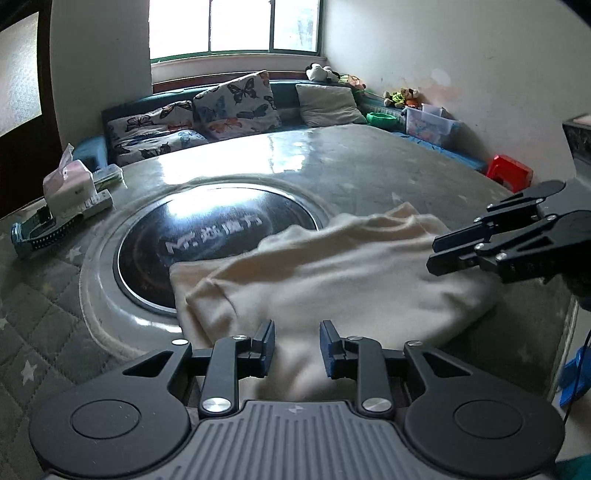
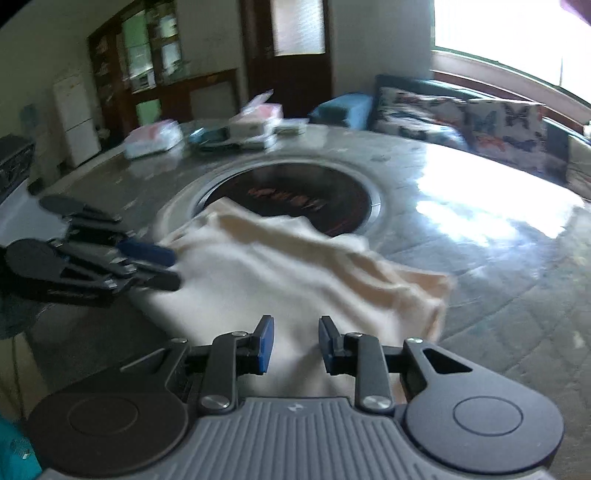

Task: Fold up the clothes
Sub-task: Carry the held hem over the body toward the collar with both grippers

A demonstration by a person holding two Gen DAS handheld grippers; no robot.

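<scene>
— Two grippers over one cloth, is that right?

— Yes. My left gripper and my right gripper each hang over the near edge of the cloth. Both sets of jaws stand a little apart. The cream fabric runs up between the pads on each side, but whether either pair presses on it I cannot tell.

— Where does the cloth lie?

— On the table, bunched and creased, its far edge draped over the rim of the dark round plate sunk in the middle.

— Any writing?

— White lettering on that plate. It begins "Mr." and then come characters too smeared by glare for me to read. From the right wrist the same print shows only as a reddish blur.

— And the table itself?

— Round, grey, glossy, with bright window glare across the far side. Its near part wears a quilted grey cover with pale stars.

— What else sits on it?

— A tissue box at the far left, a remote beside it, and a blue perforated thing that I cannot name.

— The room?

— A window behind a blue bench, butterfly cushions, a plain cushion, soft toys in the corner, a clear bin, a red stool. The right wrist view shows a dark wooden cabinet and a white fridge, all blurred.
</scene>
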